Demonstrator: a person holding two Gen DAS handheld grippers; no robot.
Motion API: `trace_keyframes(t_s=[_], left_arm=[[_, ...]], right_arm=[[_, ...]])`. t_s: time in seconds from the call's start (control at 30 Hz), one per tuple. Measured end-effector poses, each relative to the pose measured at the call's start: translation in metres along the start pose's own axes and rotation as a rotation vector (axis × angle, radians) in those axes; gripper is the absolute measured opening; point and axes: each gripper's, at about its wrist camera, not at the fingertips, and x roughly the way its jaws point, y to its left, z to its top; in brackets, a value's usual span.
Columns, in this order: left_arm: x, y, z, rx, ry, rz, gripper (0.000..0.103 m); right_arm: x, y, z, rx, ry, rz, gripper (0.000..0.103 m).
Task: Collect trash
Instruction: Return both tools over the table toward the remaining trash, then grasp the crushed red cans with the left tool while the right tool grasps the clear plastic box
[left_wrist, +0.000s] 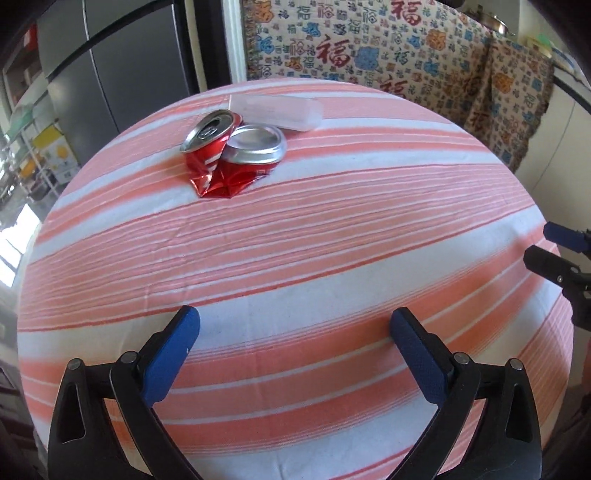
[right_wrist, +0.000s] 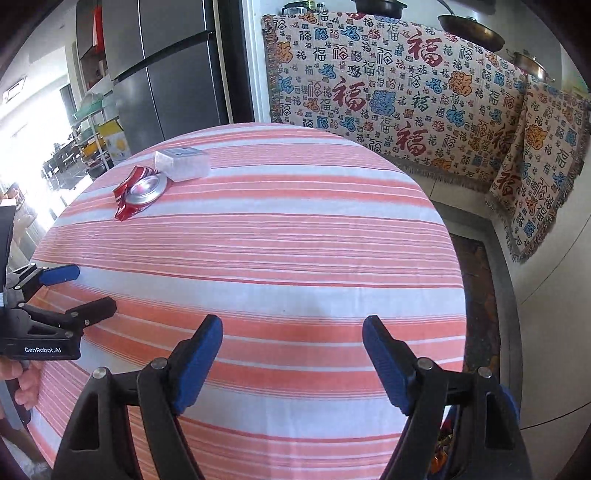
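A crushed red soda can (left_wrist: 231, 155) lies on the striped tablecloth (left_wrist: 295, 258) at the far side of the round table, touching a clear plastic box (left_wrist: 277, 110) behind it. My left gripper (left_wrist: 295, 325) is open and empty, low over the near part of the table, well short of the can. My right gripper (right_wrist: 293, 332) is open and empty over the table's near right part. The can (right_wrist: 142, 192) and the box (right_wrist: 183, 162) show far to the left in the right wrist view. The left gripper (right_wrist: 85, 291) shows there at the left edge.
A patterned blanket (right_wrist: 388, 99) hangs over furniture behind and to the right of the table. A dark fridge (right_wrist: 166, 66) stands behind on the left. Shelves with boxes (left_wrist: 44, 155) are at far left. The right gripper (left_wrist: 554, 247) shows at the left wrist view's right edge.
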Motion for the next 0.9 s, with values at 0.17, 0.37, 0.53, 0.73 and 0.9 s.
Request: trace_keyframes(t_s=[0.17, 0.37, 0.53, 0.73, 0.9], left_arm=[[0.000, 0.000, -0.002, -0.005, -0.006, 0.011, 0.103], [0.004, 0.000, 0.003, -0.006, -0.007, 0.004, 0.103], [0.004, 0.000, 0.003, -0.006, -0.006, 0.005, 0.103], [0.004, -0.001, 0.003, -0.007, -0.006, 0.005, 0.103], [0.004, -0.001, 0.003, -0.008, -0.006, 0.005, 0.103]], right_arm=[[0.015, 0.012, 0.001, -0.044, 0.035, -0.018, 0.080], [0.026, 0.011, 0.001, -0.044, 0.061, -0.016, 0.080], [0.026, 0.013, 0.002, -0.033, 0.080, -0.007, 0.082], [0.026, 0.012, 0.004, -0.034, 0.061, -0.003, 0.085], [0.026, 0.012, 0.004, -0.033, 0.061, -0.002, 0.087]])
